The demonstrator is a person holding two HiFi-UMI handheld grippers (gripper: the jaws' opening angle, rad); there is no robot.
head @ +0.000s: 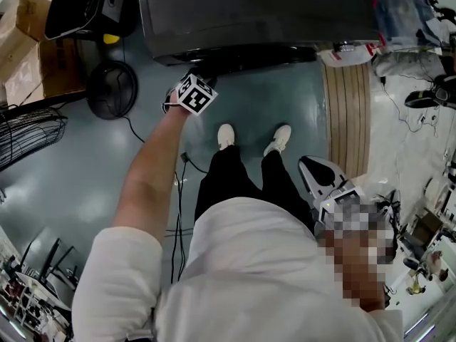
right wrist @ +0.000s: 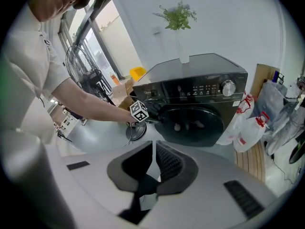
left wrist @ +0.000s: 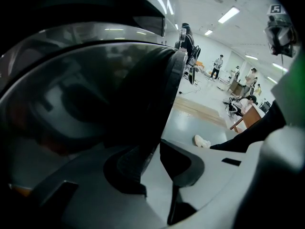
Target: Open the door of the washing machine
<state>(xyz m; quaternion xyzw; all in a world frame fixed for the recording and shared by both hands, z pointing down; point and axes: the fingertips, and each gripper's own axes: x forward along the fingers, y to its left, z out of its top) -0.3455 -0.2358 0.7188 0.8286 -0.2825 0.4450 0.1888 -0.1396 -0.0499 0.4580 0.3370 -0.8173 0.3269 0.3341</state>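
Note:
The black front-loading washing machine [head: 249, 13] stands at the top of the head view, and in the right gripper view [right wrist: 190, 94] its round door [right wrist: 193, 123] faces me. My left gripper [head: 201, 73] is at the door's left edge, under its marker cube. In the left gripper view the dark door rim [left wrist: 157, 89] runs down between the pads, and the left gripper [left wrist: 150, 163] is shut on it beside the door glass [left wrist: 71, 109]. My right gripper [right wrist: 155, 161] hangs back from the machine by my right side [head: 311, 165], shut and empty.
A floor fan [head: 112, 90] and cardboard boxes [head: 35, 55] sit left of the machine. A wooden board [head: 348, 120] lies on the floor at its right, with plastic bags [right wrist: 248, 128] beside it. A cable [head: 178, 191] trails past my shoes [head: 226, 135]. A vase with a plant [right wrist: 181, 32] tops the machine.

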